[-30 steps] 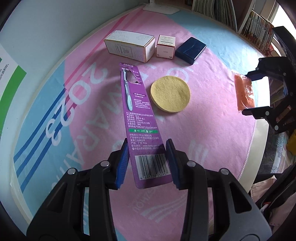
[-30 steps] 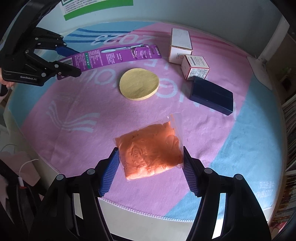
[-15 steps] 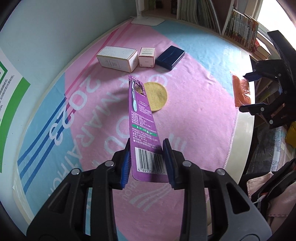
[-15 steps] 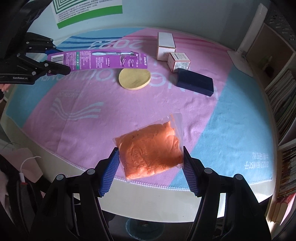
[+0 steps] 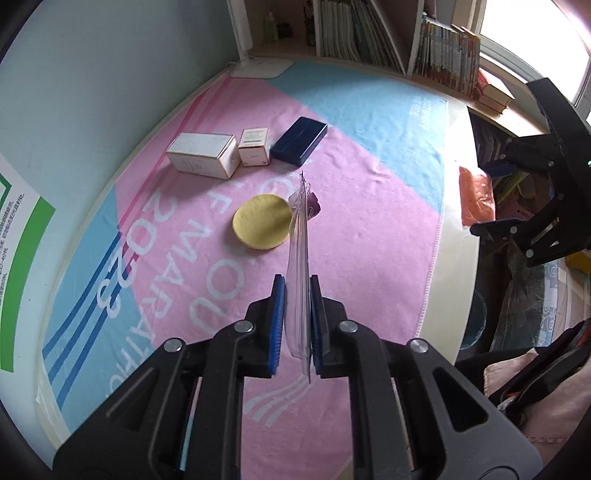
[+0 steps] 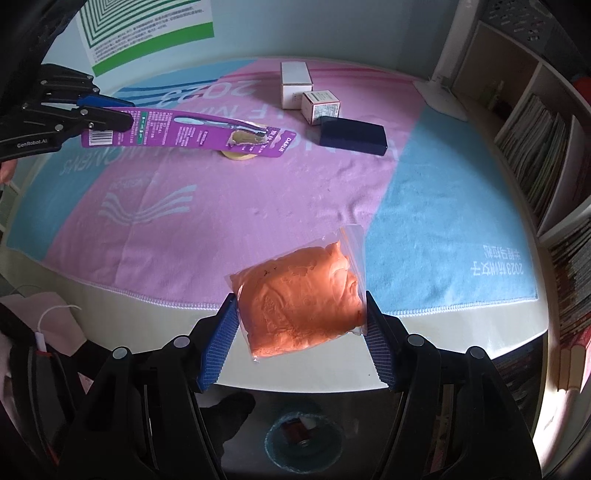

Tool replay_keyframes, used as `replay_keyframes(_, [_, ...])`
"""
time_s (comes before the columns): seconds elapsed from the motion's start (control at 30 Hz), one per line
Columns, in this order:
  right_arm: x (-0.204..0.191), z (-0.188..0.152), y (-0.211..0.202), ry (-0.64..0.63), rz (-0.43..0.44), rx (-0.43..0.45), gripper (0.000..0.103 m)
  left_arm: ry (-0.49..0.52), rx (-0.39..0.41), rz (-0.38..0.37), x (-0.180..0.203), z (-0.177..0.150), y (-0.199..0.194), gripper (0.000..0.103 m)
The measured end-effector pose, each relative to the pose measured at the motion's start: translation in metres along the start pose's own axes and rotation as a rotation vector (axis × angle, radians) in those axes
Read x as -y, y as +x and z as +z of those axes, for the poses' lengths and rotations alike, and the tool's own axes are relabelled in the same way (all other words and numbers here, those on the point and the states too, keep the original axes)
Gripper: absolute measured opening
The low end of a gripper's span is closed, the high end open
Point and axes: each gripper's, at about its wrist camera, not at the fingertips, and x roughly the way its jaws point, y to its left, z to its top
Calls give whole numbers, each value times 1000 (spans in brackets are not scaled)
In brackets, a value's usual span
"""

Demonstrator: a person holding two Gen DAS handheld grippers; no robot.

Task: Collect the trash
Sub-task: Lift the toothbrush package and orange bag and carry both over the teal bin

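A: Left gripper (image 5: 297,321) first, what's it got?

B: Clamped tight on the purple toothbrush pack (image 6: 184,131), at the barcode end. Pack's off the table, edge-on in the left wrist view, sticking out over the pink part of the towel (image 5: 369,229). From the right wrist view it reads flat, far end passing in front of the yellow round sponge (image 5: 263,221).

A: And the right gripper (image 6: 301,343)?

B: Jaws fairly wide, but both blue pads sit against the sides of the orange bag (image 6: 301,299), so it's holding that. Clear plastic bag w/ orange stuff inside, hanging over the towel's near hem and the cream table edge (image 6: 325,373).

A: Anything under it?

B: Yep, below the table edge there's a round bin (image 6: 303,439) on the dark floor, something small inside, can't tell what.

A: What's left on the towel?

B: Sponge mid-towel. At the far side, in a row: long white box (image 5: 201,155), small white-and-pink box (image 5: 254,147) just beside it, dark blue box (image 5: 300,140) next to that. Books on shelves (image 5: 369,33) past the table, green-and-white poster (image 6: 147,33) on the wall.
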Motion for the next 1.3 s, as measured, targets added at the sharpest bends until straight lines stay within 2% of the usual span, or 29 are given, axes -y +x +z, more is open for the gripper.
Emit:
replay_keyframes(0.27, [12,-22,-14,67,-25,11,65,77,21,-18,27,14,-7,11])
replay_keyframes(0.5, [29,-53,-30,155,-62,6,65,184,32,-76,66,33,-3,11])
replay_keyframes(0.93, [63,-149,-57,420,-153,-44,65,458,11,-227,174,63,23,11])
replay_keyframes(1.3, [68,-219,-79,610,-210,-74,65,649,11,-336,256,73,25,11])
